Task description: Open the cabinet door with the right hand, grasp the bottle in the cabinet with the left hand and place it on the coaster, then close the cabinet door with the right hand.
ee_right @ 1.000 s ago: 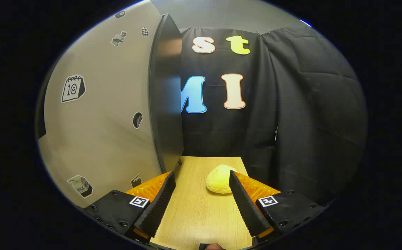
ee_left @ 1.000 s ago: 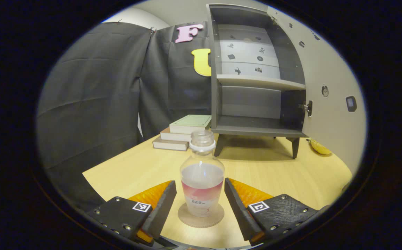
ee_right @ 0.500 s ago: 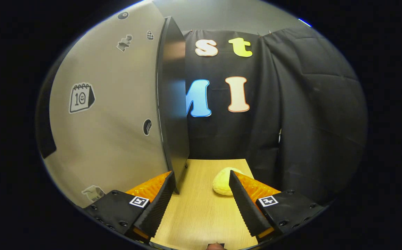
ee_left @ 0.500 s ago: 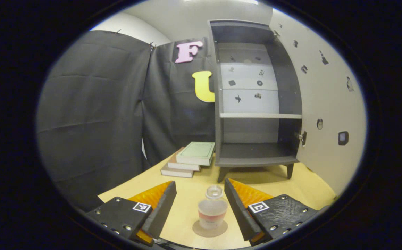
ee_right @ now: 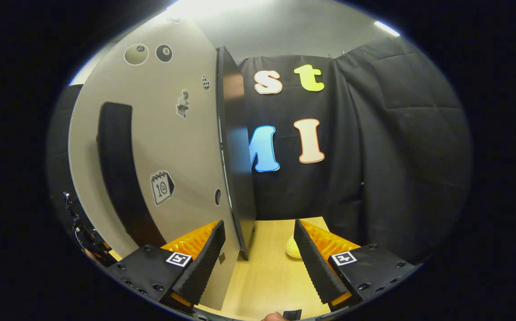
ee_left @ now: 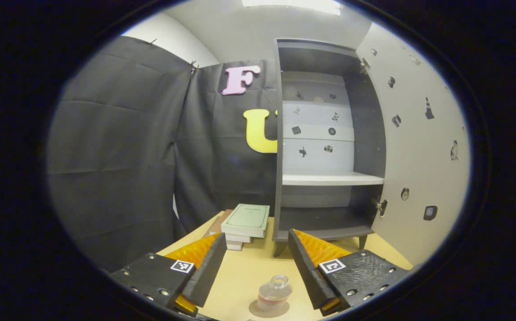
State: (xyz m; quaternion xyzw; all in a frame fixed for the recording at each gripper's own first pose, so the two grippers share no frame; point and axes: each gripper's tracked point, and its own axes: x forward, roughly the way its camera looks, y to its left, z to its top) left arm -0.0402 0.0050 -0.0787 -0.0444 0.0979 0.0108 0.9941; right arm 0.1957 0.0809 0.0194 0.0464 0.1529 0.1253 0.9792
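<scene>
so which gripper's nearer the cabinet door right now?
Right. The right gripper is at the door, its open fingers straddling the door's edge. The left gripper hangs back over the bottle on the coaster.

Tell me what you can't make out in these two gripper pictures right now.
- Clear plastic bottle on the round brown coaster: in the left gripper view, the label is too small to read and the coaster's front is cut by the image edge.
- Stack of books: the lower ones are hidden under the green top book.
- Pale yellow rounded object: in the right gripper view, mostly hidden behind a finger of the right gripper, so unidentifiable.
</scene>
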